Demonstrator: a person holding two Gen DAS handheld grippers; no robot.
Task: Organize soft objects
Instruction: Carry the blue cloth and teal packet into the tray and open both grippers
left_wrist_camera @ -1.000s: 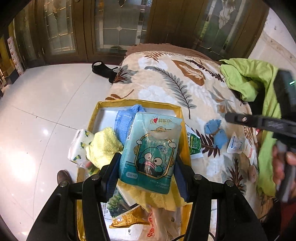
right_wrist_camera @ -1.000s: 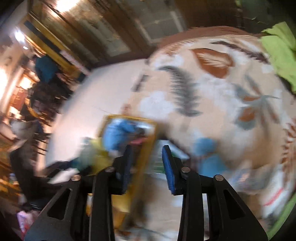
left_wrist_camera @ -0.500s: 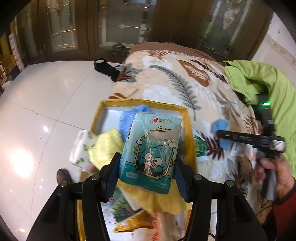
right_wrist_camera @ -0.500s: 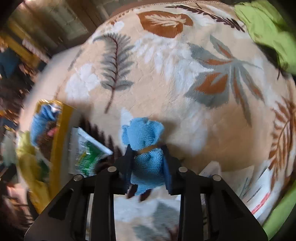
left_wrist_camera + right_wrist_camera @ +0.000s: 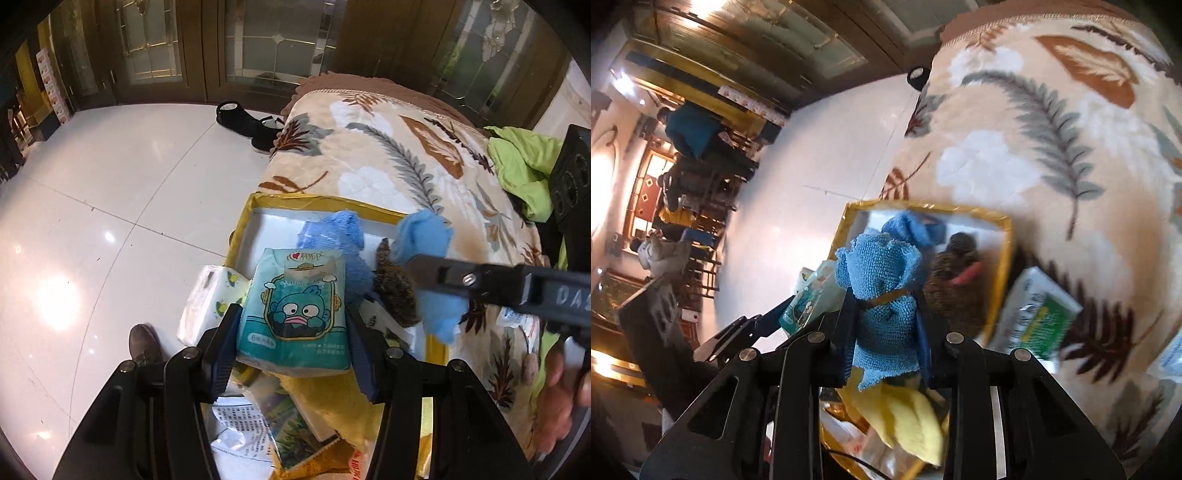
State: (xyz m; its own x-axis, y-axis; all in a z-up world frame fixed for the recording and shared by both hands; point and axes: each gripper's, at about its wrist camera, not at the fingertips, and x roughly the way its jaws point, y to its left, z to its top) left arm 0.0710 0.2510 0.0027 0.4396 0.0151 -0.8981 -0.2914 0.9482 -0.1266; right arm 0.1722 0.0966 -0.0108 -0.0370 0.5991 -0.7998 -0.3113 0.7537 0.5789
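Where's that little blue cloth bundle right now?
The blue cloth bundle is pinched in the right tool, held over the yellow-rimmed box, right of the tissue pack in the left tool.

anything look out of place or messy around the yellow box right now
Yes. A white tissue pack hangs over the yellow box rim on the floor side, half out. A green-and-white packet lies askew on the blanket outside the box.

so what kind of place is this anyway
Most likely a room in a home. A bed or couch under a plush leaf-print blanket stands on a glossy white tiled floor, with dark wooden doors with leaded glass panes behind and black shoes left on the floor.
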